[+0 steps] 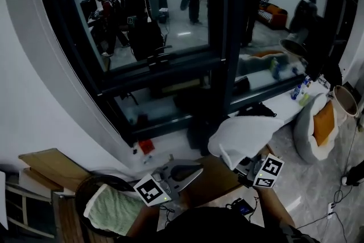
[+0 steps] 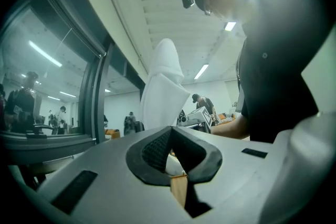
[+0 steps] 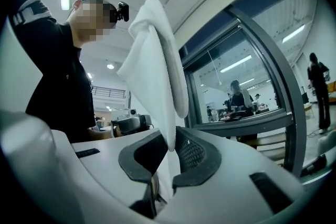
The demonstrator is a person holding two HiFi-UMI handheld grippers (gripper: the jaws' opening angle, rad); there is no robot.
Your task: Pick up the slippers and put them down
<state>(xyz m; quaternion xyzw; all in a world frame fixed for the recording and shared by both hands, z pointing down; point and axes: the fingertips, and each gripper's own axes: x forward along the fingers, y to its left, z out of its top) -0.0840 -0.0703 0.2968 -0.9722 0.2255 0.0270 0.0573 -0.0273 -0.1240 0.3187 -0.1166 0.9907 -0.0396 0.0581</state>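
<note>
A white cloth slipper [image 1: 244,136] hangs in front of me, gripped at its lower edge by my right gripper [image 1: 243,167]. In the right gripper view the slipper [image 3: 157,60] rises from between the black pads [image 3: 197,155] of the right gripper [image 3: 169,147]. My left gripper [image 1: 196,171] is held level just left of it, its tips together with nothing between them. The left gripper view shows the slipper [image 2: 165,86] beyond the left gripper [image 2: 170,136], apart from it. A pale green and white slipper-like thing [image 1: 111,208] lies in a dark round basket [image 1: 85,188] at lower left.
A large dark-framed window [image 1: 219,37] fills the wall ahead, with people behind the glass. Wooden boards [image 1: 51,165] lie at the left. A white and orange cushion [image 1: 318,122] sits at the right. A brown wooden surface [image 1: 213,179] lies below the grippers.
</note>
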